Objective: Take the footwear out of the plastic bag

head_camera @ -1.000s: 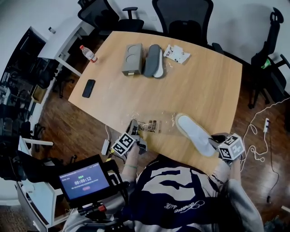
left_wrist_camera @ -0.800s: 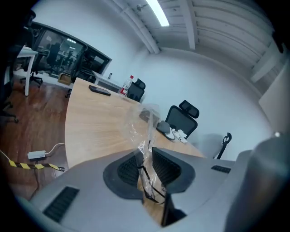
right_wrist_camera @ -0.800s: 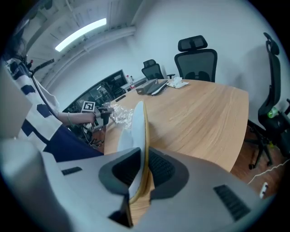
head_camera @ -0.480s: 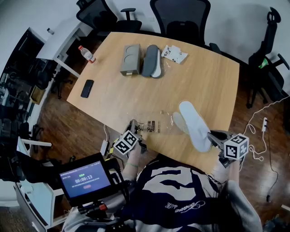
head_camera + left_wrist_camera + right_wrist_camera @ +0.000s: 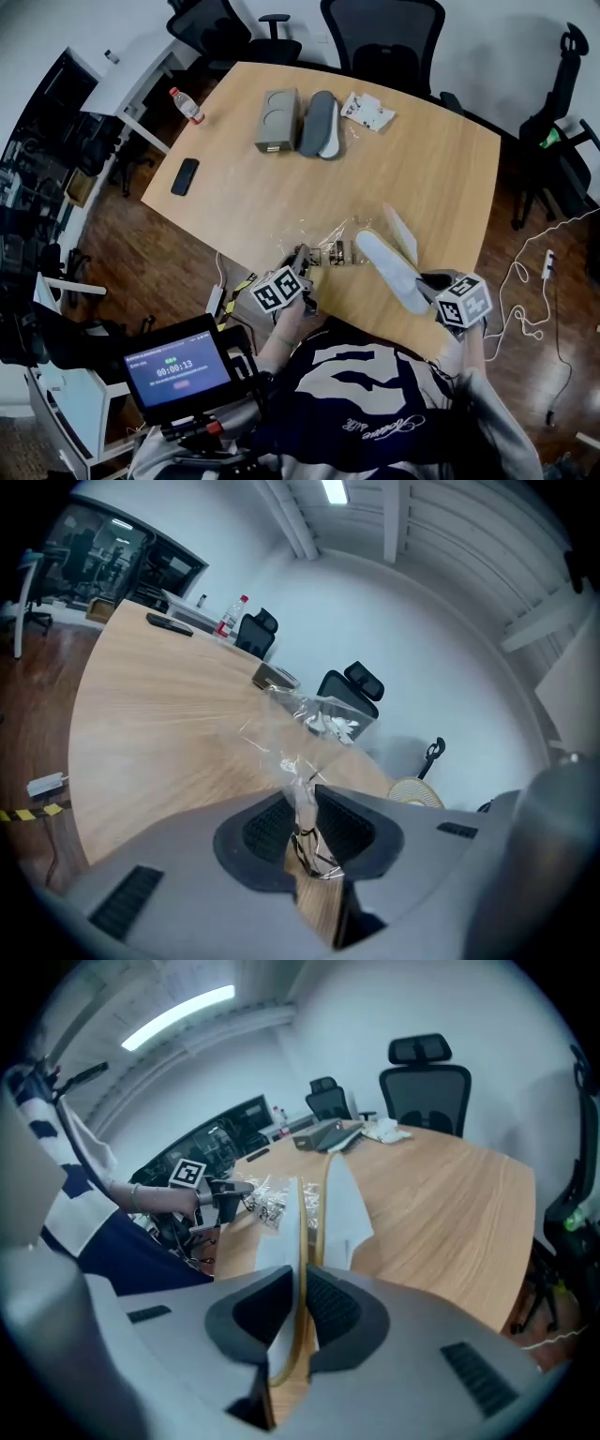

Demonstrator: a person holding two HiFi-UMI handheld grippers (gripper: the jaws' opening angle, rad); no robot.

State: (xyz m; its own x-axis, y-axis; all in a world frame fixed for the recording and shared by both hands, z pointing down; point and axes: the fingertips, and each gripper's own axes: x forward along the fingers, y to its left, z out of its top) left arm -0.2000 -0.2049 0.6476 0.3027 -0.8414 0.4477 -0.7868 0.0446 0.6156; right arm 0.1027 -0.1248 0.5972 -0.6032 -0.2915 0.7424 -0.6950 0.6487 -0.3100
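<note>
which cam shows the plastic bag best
The left gripper view: the plastic bag sits close up, its clear film pinched in the left gripper. The head view shows it small, between that gripper and the white slipper. The right gripper view catches only a crumpled patch past the slipper.

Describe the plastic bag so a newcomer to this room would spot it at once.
On the wooden table, look to the near edge, in front of the person. There the left gripper pinches the plastic bag, beside the white slippers. It alone is see-through and crinkled, with dark print on it.
</note>
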